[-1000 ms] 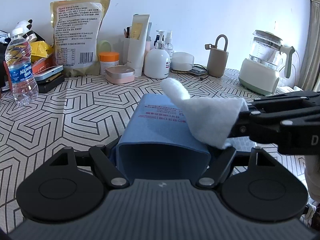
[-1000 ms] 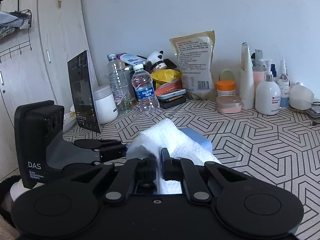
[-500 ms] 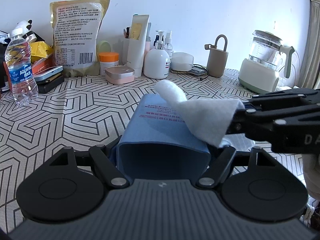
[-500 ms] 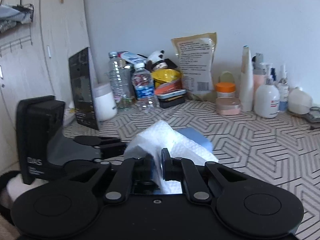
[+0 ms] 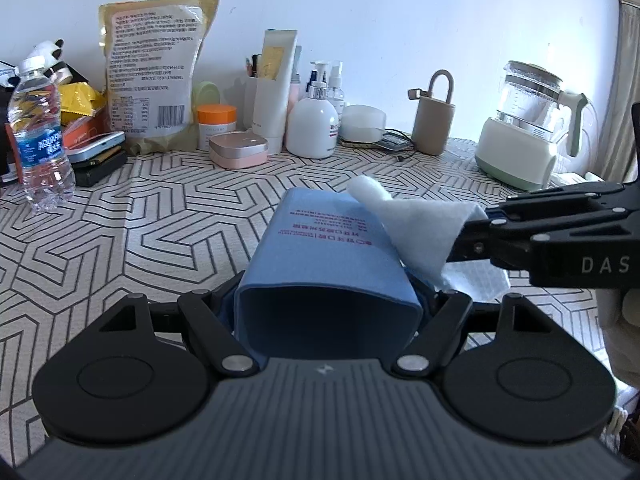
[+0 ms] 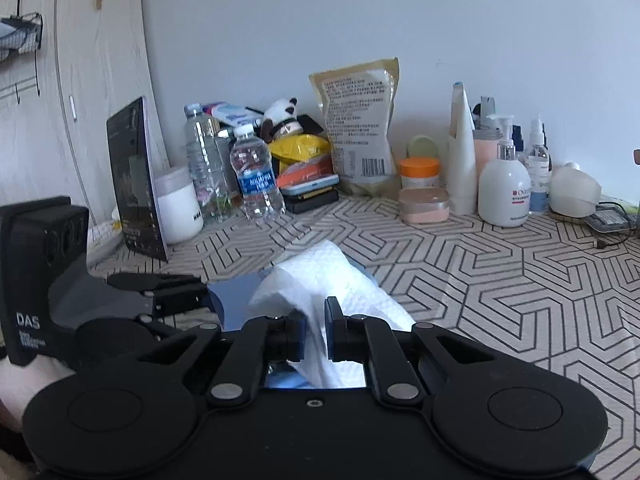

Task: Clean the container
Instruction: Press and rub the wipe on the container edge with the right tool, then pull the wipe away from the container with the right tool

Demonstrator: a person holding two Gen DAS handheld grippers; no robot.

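A blue container [image 5: 324,248] with red print lies on its side, open mouth toward the camera, in the left wrist view. My left gripper [image 5: 326,304] is shut on it at its mouth end. My right gripper [image 6: 315,334] is shut on a white paper towel [image 6: 320,280]. The towel [image 5: 416,220] rests on the container's upper right side, and the right gripper [image 5: 492,224] reaches in from the right. In the right wrist view the container [image 6: 236,294] shows only partly behind the towel.
A patterned tabletop [image 5: 160,208] carries a water bottle [image 5: 40,140], a tan bag [image 5: 152,68], lotion bottles [image 5: 312,120], a pink case [image 5: 239,151] and a kettle [image 5: 524,128] along the back wall. A black tablet [image 6: 134,180] stands at the left.
The right gripper and towel have slid back to the right along the container's top; the towel tip now sits nearer the far right corner. The left gripper and container have held still.
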